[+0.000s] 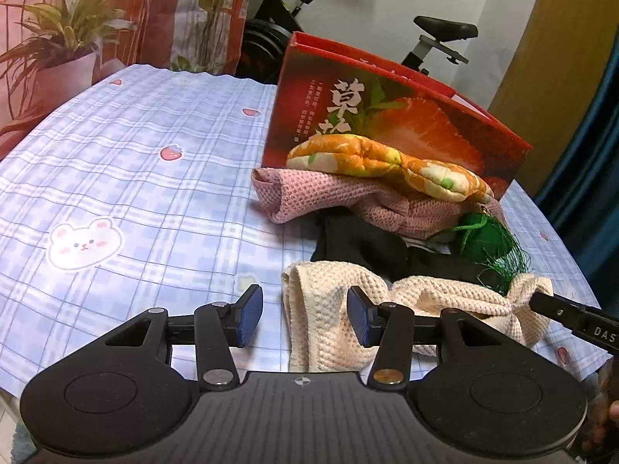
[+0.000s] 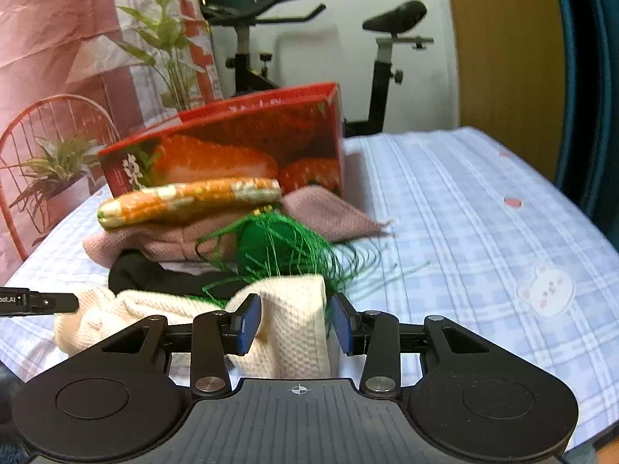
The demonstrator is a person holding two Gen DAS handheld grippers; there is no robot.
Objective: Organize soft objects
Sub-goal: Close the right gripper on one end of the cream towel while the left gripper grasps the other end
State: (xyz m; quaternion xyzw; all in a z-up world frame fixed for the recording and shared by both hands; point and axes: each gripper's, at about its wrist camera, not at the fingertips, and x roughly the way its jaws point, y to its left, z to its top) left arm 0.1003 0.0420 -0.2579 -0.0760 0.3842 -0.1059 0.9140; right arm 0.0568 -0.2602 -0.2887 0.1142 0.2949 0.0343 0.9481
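- The left gripper [image 1: 305, 317] angles down over the table, its blue pads [image 1: 249, 315] apart; one end of the cream waffle-weave cloth [image 1: 321, 309] lies between them, the right pad against a fold, the left pad clear of it.
- The right gripper [image 2: 296, 323] tilts down likewise, jaws parted around the cloth's other end [image 2: 294, 324] (neither pad visibly presses it).
- Each gripper's black finger shows in the other's view: at 3 o'clock [image 1: 572, 309] and at 9 o'clock [image 2: 38, 301].
- The cloth rests on the blue checked tablecloth [image 1: 135, 154], at 6 o'clock of a pile: black fabric [image 1: 363, 243], green tasselled ball [image 1: 483, 236], pink knitted cloth [image 1: 309, 193], orange floral padded mitt [image 1: 387, 158].
- A red strawberry-printed cardboard box [image 1: 406, 116] stands at 12 o'clock of the pile.
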